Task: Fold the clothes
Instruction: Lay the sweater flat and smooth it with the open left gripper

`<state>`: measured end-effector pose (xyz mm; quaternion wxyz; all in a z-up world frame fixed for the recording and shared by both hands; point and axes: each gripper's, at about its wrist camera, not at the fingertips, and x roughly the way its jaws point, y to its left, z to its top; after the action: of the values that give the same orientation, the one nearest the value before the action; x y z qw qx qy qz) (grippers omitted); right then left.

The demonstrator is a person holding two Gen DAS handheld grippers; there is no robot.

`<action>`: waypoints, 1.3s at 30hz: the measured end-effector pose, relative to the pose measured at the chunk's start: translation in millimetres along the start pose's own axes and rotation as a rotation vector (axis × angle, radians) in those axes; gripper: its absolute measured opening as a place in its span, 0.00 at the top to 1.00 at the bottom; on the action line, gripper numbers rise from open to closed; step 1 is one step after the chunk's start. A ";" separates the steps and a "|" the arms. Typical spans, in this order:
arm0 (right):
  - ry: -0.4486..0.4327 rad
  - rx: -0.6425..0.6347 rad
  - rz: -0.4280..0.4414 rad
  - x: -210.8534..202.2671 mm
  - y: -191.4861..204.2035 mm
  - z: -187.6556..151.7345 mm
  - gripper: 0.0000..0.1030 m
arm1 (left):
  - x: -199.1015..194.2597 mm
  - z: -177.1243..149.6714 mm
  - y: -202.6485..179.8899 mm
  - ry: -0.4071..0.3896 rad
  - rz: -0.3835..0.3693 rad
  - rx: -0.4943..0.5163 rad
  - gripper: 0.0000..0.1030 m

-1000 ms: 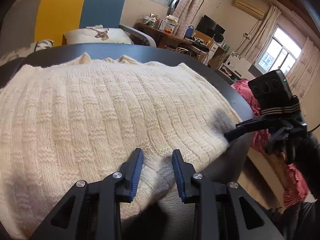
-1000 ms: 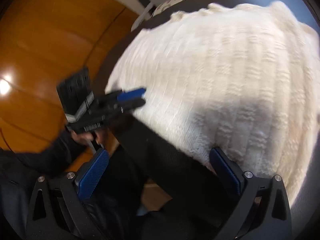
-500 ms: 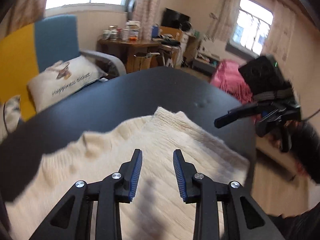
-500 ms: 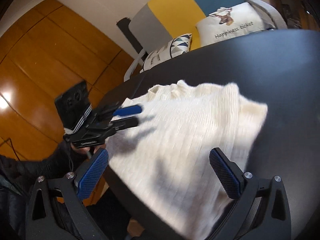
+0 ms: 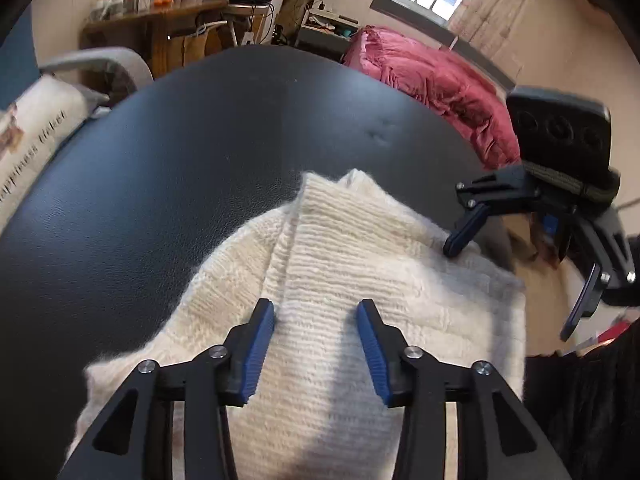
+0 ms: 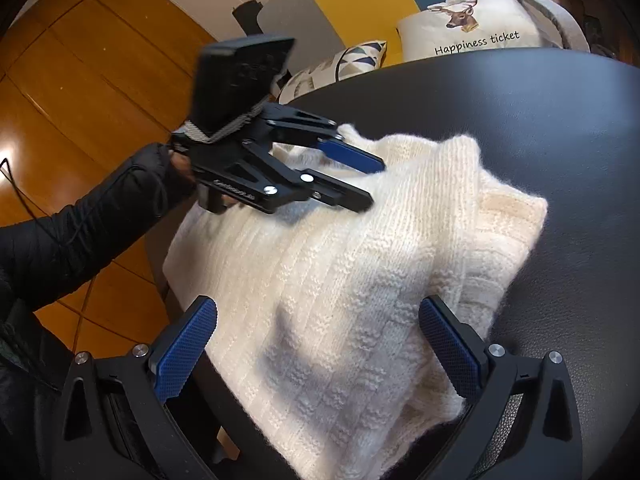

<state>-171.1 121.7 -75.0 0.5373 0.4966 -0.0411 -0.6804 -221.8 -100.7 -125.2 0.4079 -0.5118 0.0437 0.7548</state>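
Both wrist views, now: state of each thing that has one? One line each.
Sweater: folded over in layers, lying on the table, one side overhanging its edge.
Left gripper: jaws opening, nothing clamped, above the sweater.
Right gripper: open wide, over the sweater, nothing gripped.
Table: dark top, sweater at its near edge.

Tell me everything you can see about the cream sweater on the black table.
The cream sweater is a thick, fuzzy knit with ribbed and blocky textured bands. It lies folded in layers on the black table, near its edge, with a ribbed hem or cuff on top. The left hand-held gripper, jaws opening, hovers over it with nothing pinched; whether it touches the knit is unclear. The right hand-held gripper is open above it.
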 end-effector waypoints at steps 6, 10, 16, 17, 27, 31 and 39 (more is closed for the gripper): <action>-0.022 -0.013 -0.004 -7.1 2.6 1.7 0.00 | 6.6 -0.4 6.2 0.016 -0.042 -0.042 0.57; -0.006 -0.008 -0.041 -4.0 4.2 0.7 0.00 | 3.7 3.3 -4.0 -0.032 0.048 -0.010 0.93; 0.010 -0.008 -0.114 12.3 8.7 0.4 0.00 | -3.0 3.1 -20.5 -0.161 0.219 -0.034 0.94; 0.018 0.001 -0.122 16.0 7.2 -0.6 0.00 | 3.2 2.3 -20.7 -0.151 0.243 -0.041 0.94; -0.015 -0.072 -0.145 12.0 25.9 21.2 0.00 | -26.8 -7.1 -11.4 -0.272 0.275 -0.159 0.77; 0.014 -0.116 -0.182 31.3 23.5 45.1 0.00 | -53.5 -36.5 -15.9 -0.330 0.288 -0.200 0.76; 0.024 0.060 -0.263 53.4 -8.6 55.1 0.00 | -47.2 -77.8 -1.0 -0.267 0.403 -0.345 0.76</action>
<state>-213.0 57.8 -86.1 0.4288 0.5217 0.0104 -0.7375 -157.0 -164.6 -123.4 0.1589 -0.4508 -0.0388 0.8775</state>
